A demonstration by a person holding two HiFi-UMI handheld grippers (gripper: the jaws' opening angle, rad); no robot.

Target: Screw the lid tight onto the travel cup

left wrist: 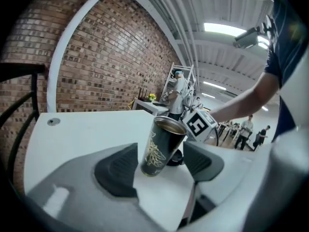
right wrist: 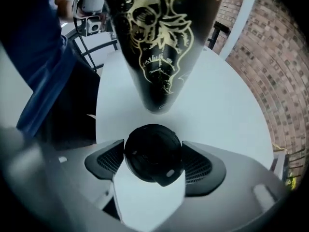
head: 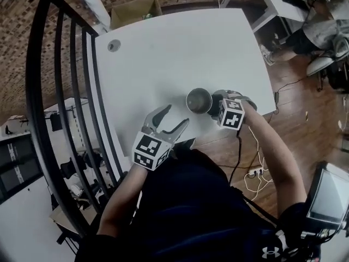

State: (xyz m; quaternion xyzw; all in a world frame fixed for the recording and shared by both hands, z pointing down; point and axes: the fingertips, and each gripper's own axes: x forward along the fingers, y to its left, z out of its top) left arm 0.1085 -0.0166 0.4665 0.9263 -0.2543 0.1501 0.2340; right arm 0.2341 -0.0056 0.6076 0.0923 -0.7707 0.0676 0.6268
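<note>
A black travel cup [head: 199,100] with gold artwork stands upright and lidless on the white table [head: 163,48]. My left gripper [head: 175,117] is open just short of it on the near side. In the left gripper view the cup [left wrist: 161,146] shows between the pads [left wrist: 118,170] without touching them. The black lid [right wrist: 153,153] lies on the table just right of the cup [right wrist: 159,47], between the jaws of my right gripper [right wrist: 153,164]. The pads sit close at its sides, and I see no squeeze on it. In the head view the right gripper [head: 221,100] hides most of the lid.
The cup stands near the table's front right edge, above a wood floor with cables [head: 253,173]. A black railing [head: 60,91] runs along the left side. A cardboard box [head: 135,11] sits past the far edge, and a round grommet [head: 113,46] is set in the tabletop.
</note>
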